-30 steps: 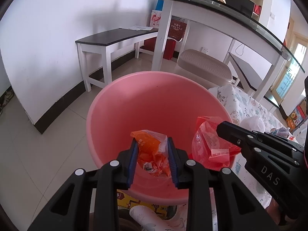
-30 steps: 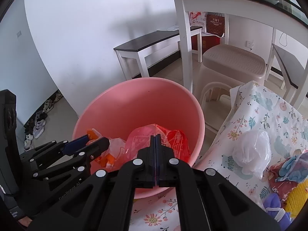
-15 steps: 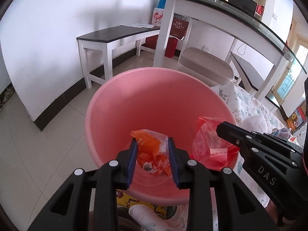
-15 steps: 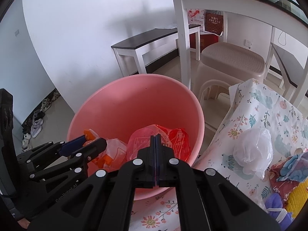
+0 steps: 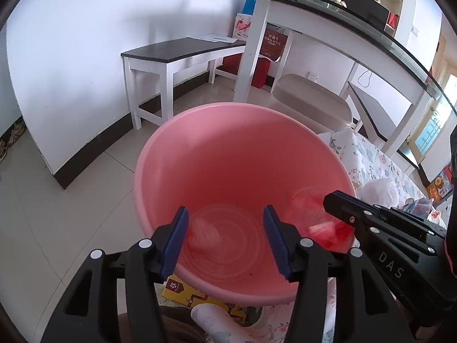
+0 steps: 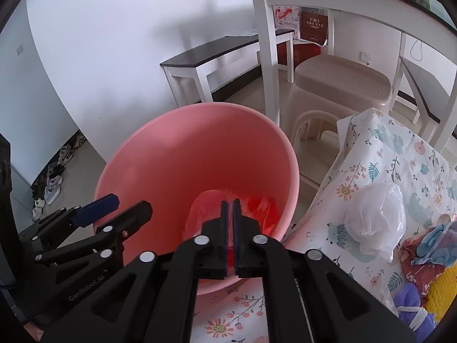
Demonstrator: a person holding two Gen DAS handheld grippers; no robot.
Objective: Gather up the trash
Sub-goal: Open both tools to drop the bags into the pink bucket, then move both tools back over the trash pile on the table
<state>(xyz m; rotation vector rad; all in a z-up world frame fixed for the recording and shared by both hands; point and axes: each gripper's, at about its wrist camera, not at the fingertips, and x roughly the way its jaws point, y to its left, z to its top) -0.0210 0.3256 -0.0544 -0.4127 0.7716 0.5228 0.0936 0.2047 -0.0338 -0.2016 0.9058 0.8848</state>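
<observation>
Trash goes into a pink basin [image 5: 242, 148] that both grippers hang over, each pointing down into it.

From the left wrist view, the left gripper [image 5: 225, 238] has its jaws spread wide; they have just been opening, and nothing is between them now. Below the gap, a blurred orange wrapper [image 5: 204, 230] shows against the basin floor, clear of both blue pads [image 5: 174, 243]. Whether it is lying there or in the air I cannot tell, because of the blur.

The right gripper [image 6: 230, 230] has its jaws only a narrow slit apart; they have just been opening from fully closed. A red bag [image 6: 261, 208] shows right behind the tips, inside the basin, smeared by motion. In the left view the same red bag [image 5: 328, 228] sits low against the basin's right wall, just in front of the right gripper's black finger [image 5: 351, 208]. Whether the pads touch it cannot be told; it looks loose.

The basin stands at the edge of a surface covered by a floral cloth [image 6: 380, 171]. On that cloth, well right of the basin, lies a crumpled white bag [image 6: 377, 217], and beyond it more bits near the frame edge: something blue [image 6: 440, 240], something yellow [image 6: 444, 288], something purple [image 6: 411, 300].

Behind the basin are a beige stool [image 6: 340, 85], a dark-topped bench [image 5: 182, 51] against the white wall, and a glass-topped table [image 5: 328, 3]. Shoes [image 6: 52, 185] lie along the wall at left.
</observation>
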